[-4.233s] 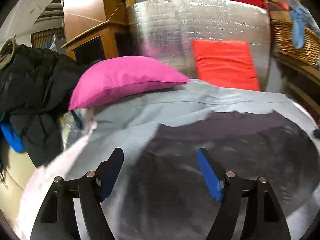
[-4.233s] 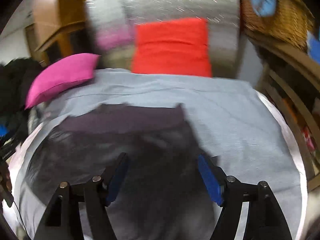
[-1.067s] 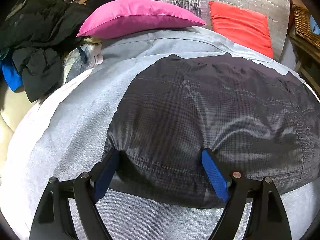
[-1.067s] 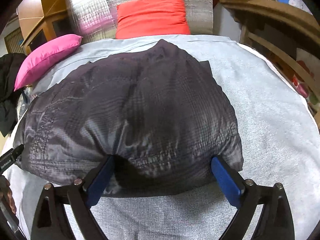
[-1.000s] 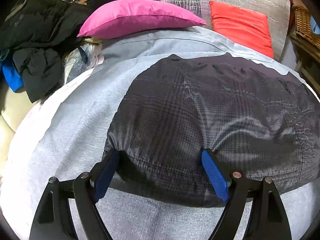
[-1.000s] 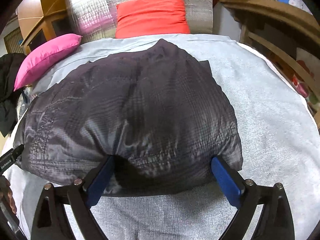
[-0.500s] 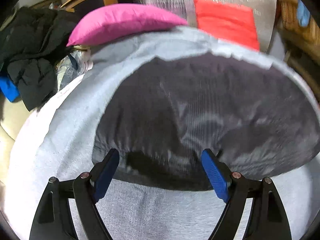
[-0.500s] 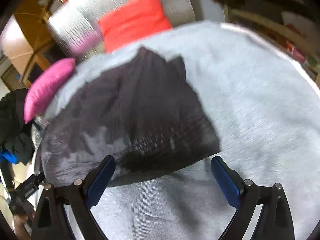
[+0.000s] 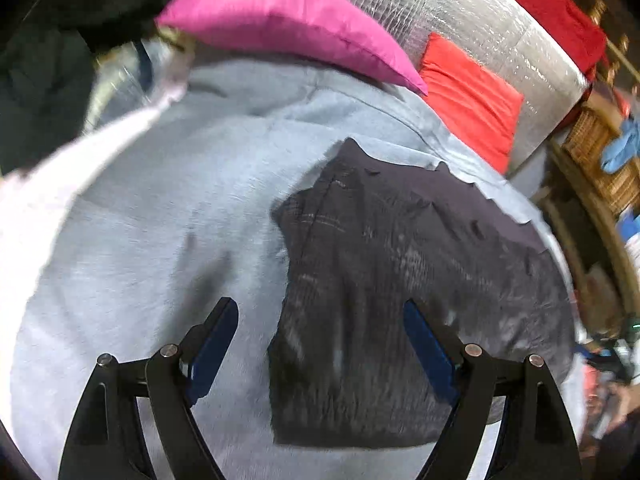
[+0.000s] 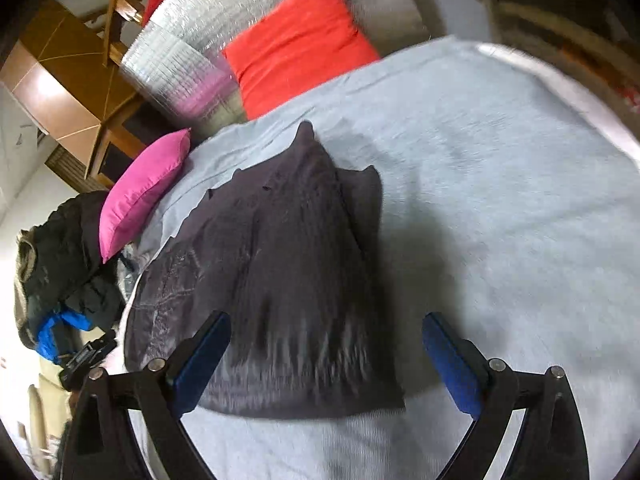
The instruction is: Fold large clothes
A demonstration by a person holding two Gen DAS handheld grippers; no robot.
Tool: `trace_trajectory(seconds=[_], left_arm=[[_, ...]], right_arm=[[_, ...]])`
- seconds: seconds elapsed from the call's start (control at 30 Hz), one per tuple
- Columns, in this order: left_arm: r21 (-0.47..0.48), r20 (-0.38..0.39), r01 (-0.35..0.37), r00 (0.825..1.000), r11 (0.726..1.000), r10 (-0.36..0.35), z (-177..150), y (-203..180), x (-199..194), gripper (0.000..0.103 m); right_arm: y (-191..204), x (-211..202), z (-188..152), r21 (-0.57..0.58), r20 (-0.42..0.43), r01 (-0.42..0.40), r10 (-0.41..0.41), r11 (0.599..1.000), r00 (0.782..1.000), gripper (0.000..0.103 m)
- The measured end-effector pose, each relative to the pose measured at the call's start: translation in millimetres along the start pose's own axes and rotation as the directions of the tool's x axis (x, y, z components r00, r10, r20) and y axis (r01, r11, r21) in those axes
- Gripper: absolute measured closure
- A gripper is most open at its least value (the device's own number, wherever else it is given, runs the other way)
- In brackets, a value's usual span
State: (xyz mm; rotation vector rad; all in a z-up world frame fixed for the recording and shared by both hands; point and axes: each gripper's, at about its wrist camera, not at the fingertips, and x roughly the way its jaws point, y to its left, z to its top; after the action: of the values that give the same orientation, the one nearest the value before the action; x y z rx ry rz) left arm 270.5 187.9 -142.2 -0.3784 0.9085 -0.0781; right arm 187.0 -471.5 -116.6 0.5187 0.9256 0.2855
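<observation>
We look down on a wide bed covered with a pale grey sheet (image 9: pixel 168 216), which fills most of both wrist views. On it lies the dark, faintly checked garment (image 9: pixel 384 300), folded into a compact slab with its near edge straight and its far end rising to a crumpled peak; in the right wrist view the same garment (image 10: pixel 296 280) sits toward the left half of the sheet. Behind the bed stands a silver quilted foil panel (image 10: pixel 200 52), with a red-orange square cushion (image 10: pixel 300 44) leaning against it and a bright pink pillow (image 9: pixel 280 16) resting on the sheet's far edge. A heap of dark clothing with a blue piece (image 10: pixel 60 272) lies off the bed's side (both pictures are smeared, so its detail is unclear).

Our left gripper (image 9: pixel 324 344) hangs above the garment's near left edge, blue-padded fingers spread wide, and appears to touch nothing. Our right gripper (image 10: pixel 324 356) hangs over the garment's near right corner, fingers equally wide and empty.
</observation>
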Motion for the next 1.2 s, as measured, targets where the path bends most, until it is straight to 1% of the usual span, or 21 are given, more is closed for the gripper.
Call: trace_trajectory(seconds=[0.07, 0.17, 0.3, 0.37, 0.4, 0.43, 0.47, 0.53, 0.6, 0.63, 0.7, 0.73, 0.77, 0.8, 0.83, 0.87, 0.9, 0.93, 1.0, 1.03, 1.2], left_arm=[[-0.030, -0.009, 0.054, 0.999, 0.998, -0.054, 9, 6, 9, 0.018], [-0.043, -0.032, 0.106, 0.994, 0.993, -0.108, 17, 6, 22, 0.018], [-0.028, -0.111, 0.120, 0.986, 0.992, -0.122, 20, 0, 47, 0.018], [-0.031, -0.159, 0.144, 0.976, 0.989, -0.147, 19, -2, 60, 0.018], [-0.021, -0.175, 0.143, 0.974, 0.989, -0.145, 18, -5, 64, 0.018], [0.000, -0.179, 0.136, 0.975, 0.991, -0.134, 17, -9, 67, 0.024], [0.020, -0.183, 0.127, 0.976, 0.992, -0.122, 16, -13, 69, 0.030], [0.030, -0.183, 0.118, 0.977, 0.993, -0.111, 16, -16, 71, 0.036], [0.038, -0.185, 0.114, 0.977, 0.993, -0.105, 16, -18, 74, 0.037], [0.058, -0.188, 0.135, 0.974, 0.989, -0.122, 16, -18, 75, 0.037], [0.044, -0.189, 0.143, 0.973, 0.989, -0.132, 16, -17, 76, 0.030], [0.040, -0.191, 0.146, 0.972, 0.988, -0.136, 16, -17, 76, 0.028], [0.054, -0.192, 0.129, 0.974, 0.990, -0.117, 16, -20, 77, 0.032], [0.081, -0.195, 0.111, 0.976, 0.991, -0.093, 16, -25, 76, 0.040], [0.100, -0.200, 0.110, 0.976, 0.989, -0.088, 17, -30, 76, 0.060], [0.115, -0.199, 0.106, 0.977, 0.988, -0.082, 19, -36, 73, 0.071], [0.130, -0.191, 0.087, 0.980, 0.988, -0.061, 21, -42, 68, 0.075], [0.146, -0.183, 0.069, 0.982, 0.987, -0.042, 23, -46, 65, 0.080], [0.186, -0.154, 0.030, 0.988, 0.982, -0.001, 25, -57, 55, 0.083], [0.193, -0.139, 0.022, 0.990, 0.981, 0.005, 26, -61, 48, 0.084], [0.235, -0.050, 0.011, 0.999, 0.972, 0.001, 38, -82, 6, 0.085]], right_arm=[[-2, 14, 11, 0.001, -0.039, -0.017, 0.017, 1.000, 0.999, 0.005], [-1, 31, 24, -0.013, -0.071, -0.033, 0.032, 0.999, 0.997, 0.005], [-3, 56, 31, -0.020, -0.140, -0.042, 0.039, 0.999, 0.989, 0.005], [0, 67, 30, -0.040, -0.164, -0.034, 0.027, 0.999, 0.986, 0.006], [4, 69, 29, -0.064, -0.164, -0.037, 0.026, 0.997, 0.986, 0.008], [8, 71, 28, -0.081, -0.172, -0.057, 0.042, 0.995, 0.984, 0.023], [11, 72, 27, -0.086, -0.183, -0.062, 0.046, 0.994, 0.982, 0.031], [18, 76, 28, -0.122, -0.199, -0.028, 0.003, 0.992, 0.980, 0.034], [18, 81, 29, -0.128, -0.212, -0.022, -0.005, 0.991, 0.977, 0.034], [17, 83, 30, -0.119, -0.215, -0.019, -0.007, 0.993, 0.977, 0.032], [13, 89, 33, -0.086, -0.216, -0.017, -0.002, 0.996, 0.976, 0.027], [12, 92, 32, -0.067, -0.219, -0.022, 0.007, 0.997, 0.976, 0.026], [14, 94, 32, -0.069, -0.212, -0.016, 0.001, 0.997, 0.977, 0.027], [17, 95, 32, -0.079, -0.211, -0.011, -0.006, 0.997, 0.978, 0.030], [22, 96, 32, -0.090, -0.215, -0.004, -0.015, 0.996, 0.977, 0.047], [25, 96, 33, -0.087, -0.221, -0.002, -0.018, 0.996, 0.975, 0.054], [30, 93, 35, -0.090, -0.223, 0.004, -0.024, 0.996, 0.975, 0.068], [37, 87, 38, -0.104, -0.218, 0.012, -0.035, 0.995, 0.975, 0.076], [49, 76, 42, -0.136, -0.208, 0.027, -0.055, 0.990, 0.977, 0.080], [57, 68, 44, -0.147, -0.200, 0.032, -0.062, 0.989, 0.978, 0.081], [91, 33, 52, -0.199, -0.142, 0.027, -0.056, 0.980, 0.988, 0.084]])
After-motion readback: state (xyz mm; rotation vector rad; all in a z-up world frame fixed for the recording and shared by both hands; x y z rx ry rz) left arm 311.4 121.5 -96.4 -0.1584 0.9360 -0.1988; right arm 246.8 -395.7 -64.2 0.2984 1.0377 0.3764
